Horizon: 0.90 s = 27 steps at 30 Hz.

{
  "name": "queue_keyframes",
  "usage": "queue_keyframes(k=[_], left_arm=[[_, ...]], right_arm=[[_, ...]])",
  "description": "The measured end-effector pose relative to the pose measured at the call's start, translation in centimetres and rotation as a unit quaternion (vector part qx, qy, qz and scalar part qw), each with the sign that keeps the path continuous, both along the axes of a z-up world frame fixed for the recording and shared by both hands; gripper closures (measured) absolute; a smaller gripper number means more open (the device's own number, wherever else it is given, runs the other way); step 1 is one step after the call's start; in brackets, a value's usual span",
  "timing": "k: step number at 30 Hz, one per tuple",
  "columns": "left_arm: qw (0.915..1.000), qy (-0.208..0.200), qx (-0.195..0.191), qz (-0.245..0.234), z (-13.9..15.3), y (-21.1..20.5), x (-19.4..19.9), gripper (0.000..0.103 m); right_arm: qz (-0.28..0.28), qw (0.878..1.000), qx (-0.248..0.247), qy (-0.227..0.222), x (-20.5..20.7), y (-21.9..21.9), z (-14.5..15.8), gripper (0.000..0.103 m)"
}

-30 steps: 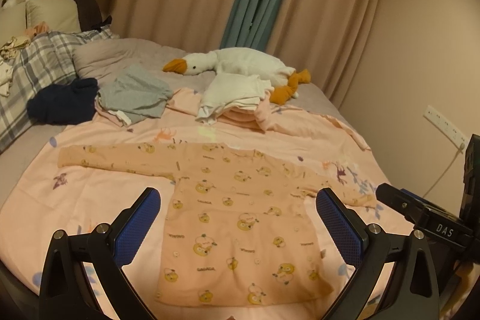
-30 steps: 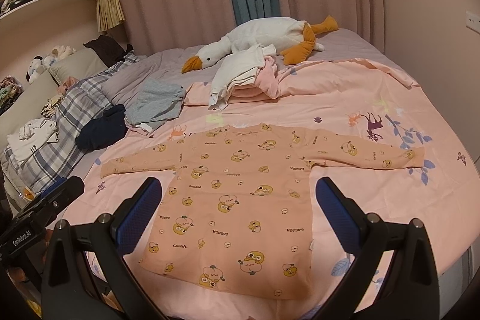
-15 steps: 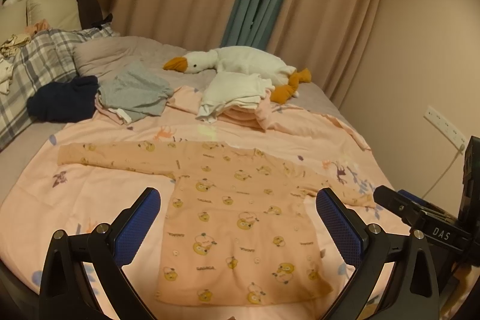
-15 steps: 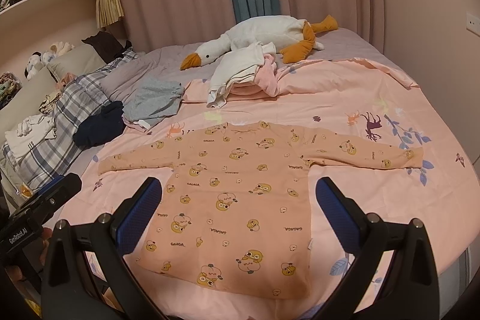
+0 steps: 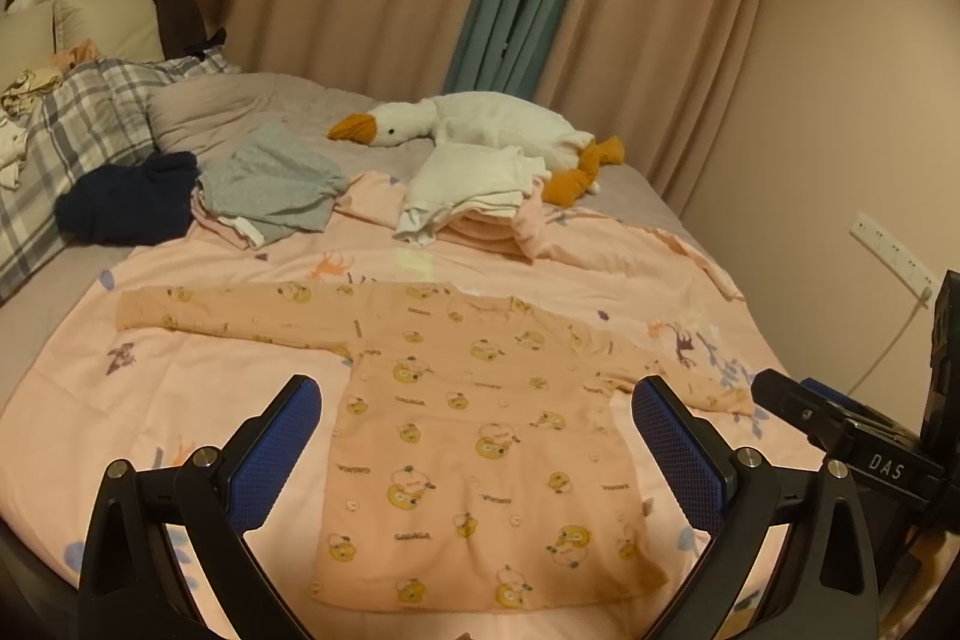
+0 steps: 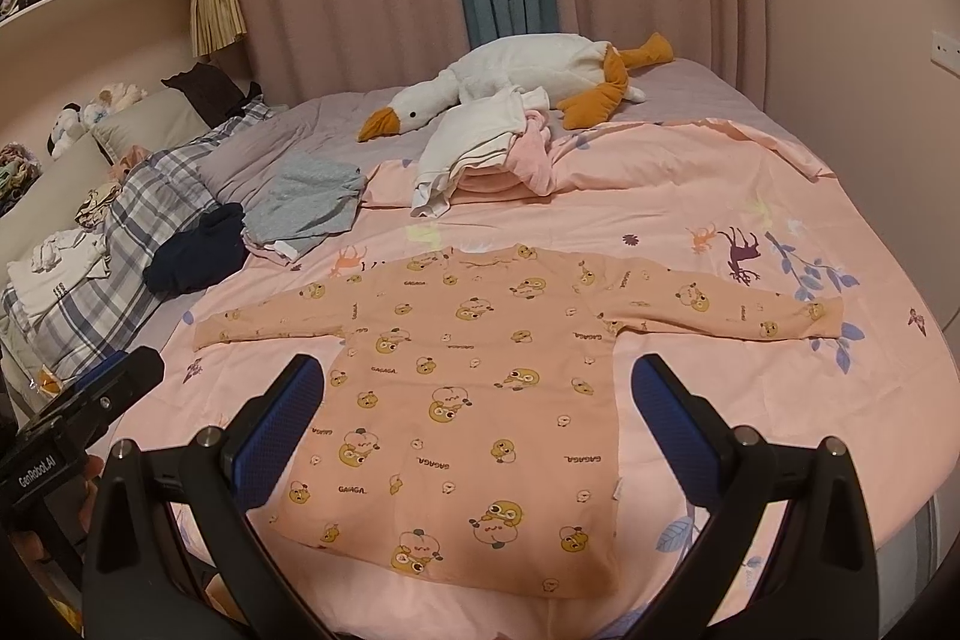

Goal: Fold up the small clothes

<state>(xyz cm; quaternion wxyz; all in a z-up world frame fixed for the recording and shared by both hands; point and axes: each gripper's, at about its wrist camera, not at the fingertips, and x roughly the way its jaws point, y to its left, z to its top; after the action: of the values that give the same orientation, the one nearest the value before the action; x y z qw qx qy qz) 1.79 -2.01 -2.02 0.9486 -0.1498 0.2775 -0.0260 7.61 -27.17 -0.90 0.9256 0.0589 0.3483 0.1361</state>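
Observation:
A small orange long-sleeved shirt [image 5: 474, 436] with a yellow duck print lies flat on the pink bedsheet [image 5: 180, 388], both sleeves spread out. It also shows in the right wrist view [image 6: 474, 382]. My left gripper [image 5: 477, 436] is open and empty, held above the shirt's lower half. My right gripper [image 6: 477, 418] is open and empty, also above the shirt's lower half. The right gripper's body [image 5: 840, 430] shows at the right edge of the left wrist view, and the left gripper's body [image 6: 78, 406] at the left edge of the right wrist view.
A plush goose [image 5: 480, 124] lies at the far side of the bed. A pile of white and pink clothes [image 5: 474, 196], a grey garment [image 5: 270, 184] and a dark navy garment [image 5: 126, 205] lie behind the shirt. A plaid blanket [image 5: 72, 142] and pillows are at the left. The wall is at the right.
Both cameras have shifted slightly, so the shirt sits a little higher and nearer in each view. The shirt has not moved and both grippers stay open.

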Motion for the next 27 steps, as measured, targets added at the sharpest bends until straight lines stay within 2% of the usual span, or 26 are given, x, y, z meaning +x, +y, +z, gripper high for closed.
queue_keyframes(k=[27], left_arm=[[0.9998, 0.007, 0.007, -0.016, -0.12, -0.81, 0.31, 0.0]], right_arm=[[-0.019, 1.0, -0.012, 0.001, 0.21, -0.44, -0.1, 0.0]])
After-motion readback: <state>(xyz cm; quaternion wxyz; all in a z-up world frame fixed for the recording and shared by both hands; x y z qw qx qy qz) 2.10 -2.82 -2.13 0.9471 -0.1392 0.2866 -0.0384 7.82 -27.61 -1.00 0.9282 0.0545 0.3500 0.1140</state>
